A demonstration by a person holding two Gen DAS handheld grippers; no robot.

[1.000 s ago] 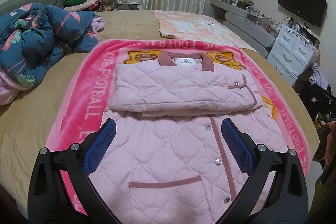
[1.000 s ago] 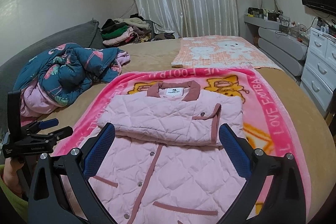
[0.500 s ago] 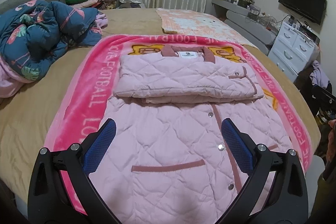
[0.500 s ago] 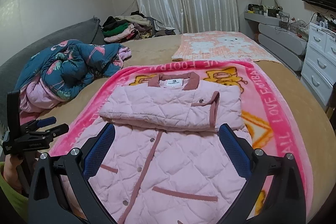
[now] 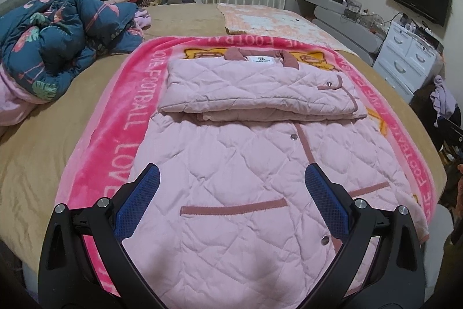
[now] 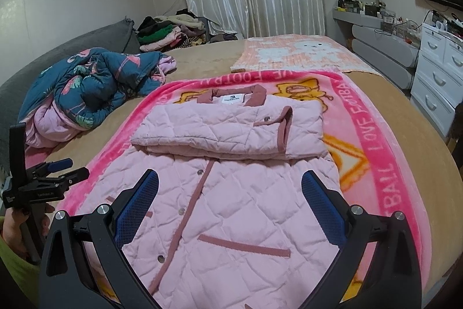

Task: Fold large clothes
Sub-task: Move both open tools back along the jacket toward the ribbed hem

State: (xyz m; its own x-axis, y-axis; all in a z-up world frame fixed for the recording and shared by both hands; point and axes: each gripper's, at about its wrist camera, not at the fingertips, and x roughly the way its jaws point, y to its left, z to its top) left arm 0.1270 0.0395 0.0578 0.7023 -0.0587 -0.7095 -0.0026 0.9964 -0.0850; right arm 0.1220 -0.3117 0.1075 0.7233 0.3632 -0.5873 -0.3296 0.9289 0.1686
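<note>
A pale pink quilted coat (image 5: 246,170) (image 6: 231,193) with dusty-rose trim lies flat on a bright pink blanket (image 5: 127,118) (image 6: 382,164). Its sleeves are folded across the chest below the collar, forming a thick band (image 5: 254,86) (image 6: 231,129). My left gripper (image 5: 231,181) hovers open above the coat's lower half, nothing between its blue pads. My right gripper (image 6: 230,181) is likewise open and empty over the coat's lower front. The left gripper (image 6: 58,170) also shows at the left edge of the right wrist view, held by a hand.
A crumpled teal flamingo-print quilt (image 5: 55,36) (image 6: 92,86) lies at the left of the tan bed (image 5: 37,149). A peach bear-print blanket (image 6: 298,54) lies beyond the pink one. Stacked clothes (image 6: 170,31) sit at the back, white drawers (image 6: 437,77) at the right.
Both grippers have drawn back toward the coat's hem, so more of its lower half and pockets shows. The coat has not moved. Both stay open.
</note>
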